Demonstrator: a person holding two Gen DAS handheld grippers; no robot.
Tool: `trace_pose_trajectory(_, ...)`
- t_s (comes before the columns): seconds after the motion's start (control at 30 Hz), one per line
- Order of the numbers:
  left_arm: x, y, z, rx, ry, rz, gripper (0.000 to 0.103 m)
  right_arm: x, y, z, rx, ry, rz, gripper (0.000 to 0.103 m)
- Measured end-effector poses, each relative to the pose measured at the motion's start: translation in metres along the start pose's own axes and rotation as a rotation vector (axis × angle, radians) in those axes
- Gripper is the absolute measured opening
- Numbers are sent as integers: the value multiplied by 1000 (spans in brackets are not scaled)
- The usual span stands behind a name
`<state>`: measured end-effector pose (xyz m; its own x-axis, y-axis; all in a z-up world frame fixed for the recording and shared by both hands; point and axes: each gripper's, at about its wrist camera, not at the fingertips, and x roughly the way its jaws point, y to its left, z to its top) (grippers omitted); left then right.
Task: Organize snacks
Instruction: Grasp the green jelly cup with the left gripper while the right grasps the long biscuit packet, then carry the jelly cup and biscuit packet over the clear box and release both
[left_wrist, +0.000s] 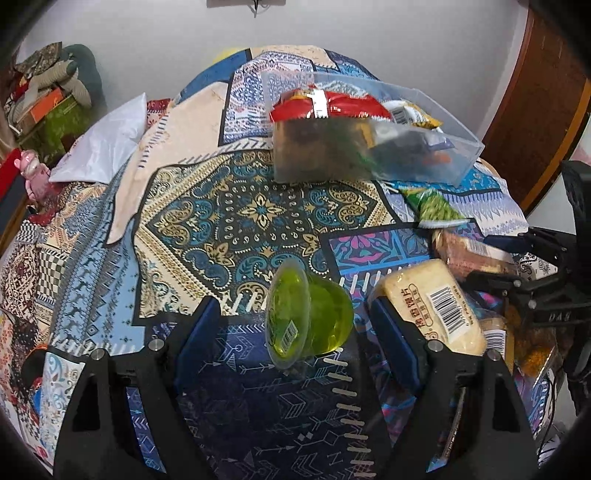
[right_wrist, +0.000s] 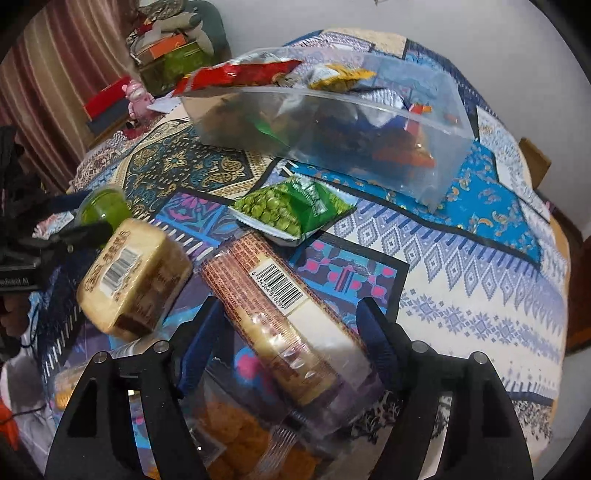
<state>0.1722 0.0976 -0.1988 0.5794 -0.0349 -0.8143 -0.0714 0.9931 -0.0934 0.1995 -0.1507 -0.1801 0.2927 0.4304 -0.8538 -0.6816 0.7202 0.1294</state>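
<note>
The green jelly cup lies on its side on the patterned cloth, between the two blue pads of the left tongs. The pads are wide apart and do not touch it. A pale cracker pack lies just beside the right pad.

The right tongs are also wide apart. A long biscuit pack lies between the pads, but they do not squeeze it. A green pea bag lies further ahead, near the clear box full of snacks. Both tongs point forward and down at the cloth.
</note>
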Motion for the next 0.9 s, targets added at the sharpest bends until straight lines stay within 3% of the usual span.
trace_pose_trajectory(0.2, 15, -1, -2, -16, 29, -22, 51, 2, -10, -1, 28, -7, -6, 65)
trace_pose_trajectory(0.37, 12, -7, -3, 11, -5, 2, 46, -2, -11, -4, 38, -21, -31, 62)
trace_pose_trajectory(0.53, 1, -4, 0, 0, -25, -7, 41, -14, -16, -10, 65, -37, -29, 50)
trace_pose_trajectory(0.9, -36, -6, 16, -20, -116, -27, 40, -47, -22, -19, 118, -112, -35, 42)
